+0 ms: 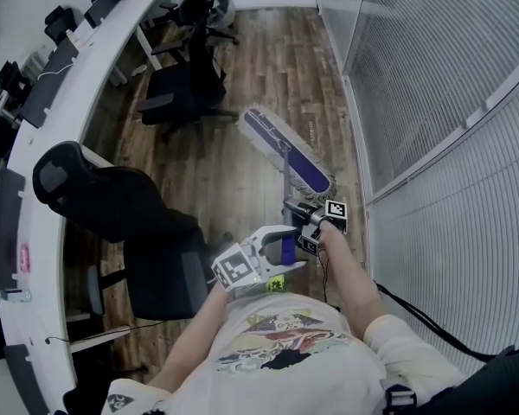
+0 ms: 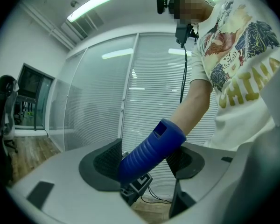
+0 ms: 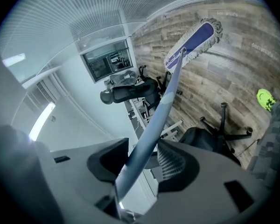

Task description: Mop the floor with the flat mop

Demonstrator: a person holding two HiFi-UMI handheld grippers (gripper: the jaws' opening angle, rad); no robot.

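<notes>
Bright, even office light; ceiling tubes glare (left gripper view); fisheye edges bent, dark vignette.

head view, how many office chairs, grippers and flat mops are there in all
office chairs: 3
grippers: 2
flat mop: 1
total: 6

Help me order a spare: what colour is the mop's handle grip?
Blue, with ribs; the grip shows best in the left gripper view.
</notes>
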